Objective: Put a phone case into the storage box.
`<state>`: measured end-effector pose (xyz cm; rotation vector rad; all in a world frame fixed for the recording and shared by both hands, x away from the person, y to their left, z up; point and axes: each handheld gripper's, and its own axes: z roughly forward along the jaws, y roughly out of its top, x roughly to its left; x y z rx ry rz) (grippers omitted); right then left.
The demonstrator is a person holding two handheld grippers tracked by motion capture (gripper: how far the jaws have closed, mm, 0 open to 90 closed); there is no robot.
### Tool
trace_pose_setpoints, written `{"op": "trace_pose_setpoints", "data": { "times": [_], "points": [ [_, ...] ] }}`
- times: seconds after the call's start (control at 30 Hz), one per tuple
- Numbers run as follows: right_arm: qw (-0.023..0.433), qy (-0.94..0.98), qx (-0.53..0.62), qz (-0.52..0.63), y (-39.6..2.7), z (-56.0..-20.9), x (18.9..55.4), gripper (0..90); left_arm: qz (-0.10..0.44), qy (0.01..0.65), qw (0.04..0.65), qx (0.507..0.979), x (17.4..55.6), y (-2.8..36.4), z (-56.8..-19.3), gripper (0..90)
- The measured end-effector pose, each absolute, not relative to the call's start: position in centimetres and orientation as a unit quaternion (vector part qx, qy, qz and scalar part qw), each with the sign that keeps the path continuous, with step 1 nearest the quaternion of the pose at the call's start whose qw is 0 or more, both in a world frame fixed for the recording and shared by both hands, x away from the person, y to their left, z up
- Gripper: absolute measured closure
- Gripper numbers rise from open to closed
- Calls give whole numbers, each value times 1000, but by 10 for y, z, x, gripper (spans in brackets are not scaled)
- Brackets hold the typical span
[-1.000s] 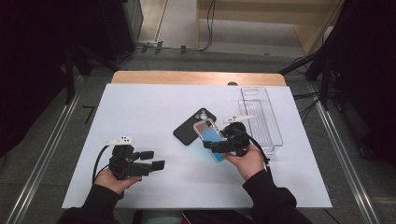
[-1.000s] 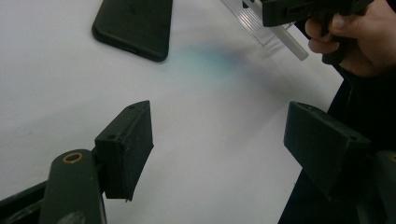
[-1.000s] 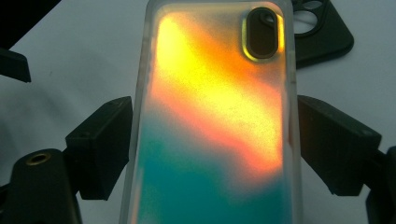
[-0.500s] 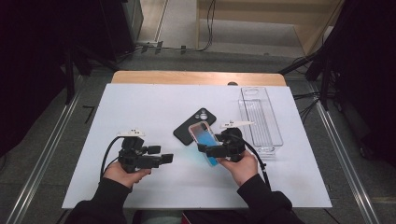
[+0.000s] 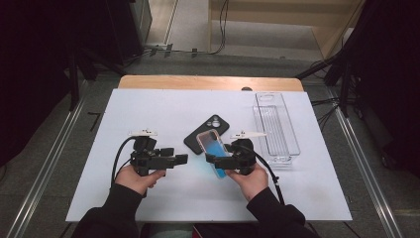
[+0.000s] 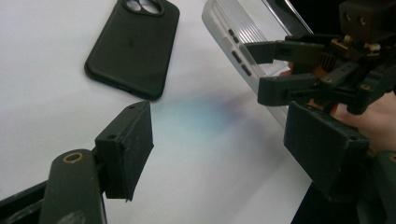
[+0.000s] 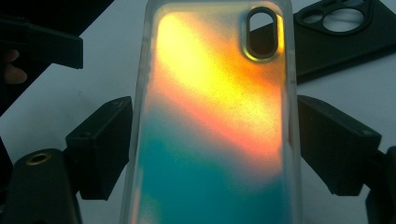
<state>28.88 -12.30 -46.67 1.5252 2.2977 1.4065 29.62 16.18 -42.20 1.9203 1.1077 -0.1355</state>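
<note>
Two claws face each other above the counter (image 5: 148, 106). Right claw (image 5: 214, 159) clamps the iridescent case (image 5: 212, 148) by its edges. Left claw (image 5: 181, 159) stands open, empty, near the black case (image 5: 207, 133).

cut off: iridescent phone case (image 7: 215, 116) lower end, bottom edge of right gripper view | cut off: black phone case (image 7: 345, 32), right edge | hidden: clear tray (image 5: 275, 124) near corner, behind right gripper (image 5: 214, 159)

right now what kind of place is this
Probably a lab recording bench rather than a home: a white table, cables on the floor, dark curtains at the sides.
</note>
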Motion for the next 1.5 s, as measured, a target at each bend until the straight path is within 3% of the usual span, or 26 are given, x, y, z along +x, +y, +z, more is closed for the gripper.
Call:
{"op": "trace_pose_setpoints", "data": {
  "times": [0.07,0.27,0.8,1.0,1.33,1.5],
  "points": [
    [28,740,493,457,-121,-467,287,142,-34,437,439,784,298,158,-419,245],
    [41,740,491,457,-117,-469,285,142,-40,444,438,780,303,153,-415,261],
    [21,723,497,479,-109,-472,283,142,-35,463,439,769,314,133,-413,264],
    [23,722,494,483,-105,-474,281,142,-25,474,433,766,319,128,-415,299],
    [26,719,489,493,-102,-474,278,143,-63,503,435,744,327,118,-420,369],
    [32,718,479,504,-100,-473,276,143,-68,506,436,741,326,113,-422,467]
  ]
}}
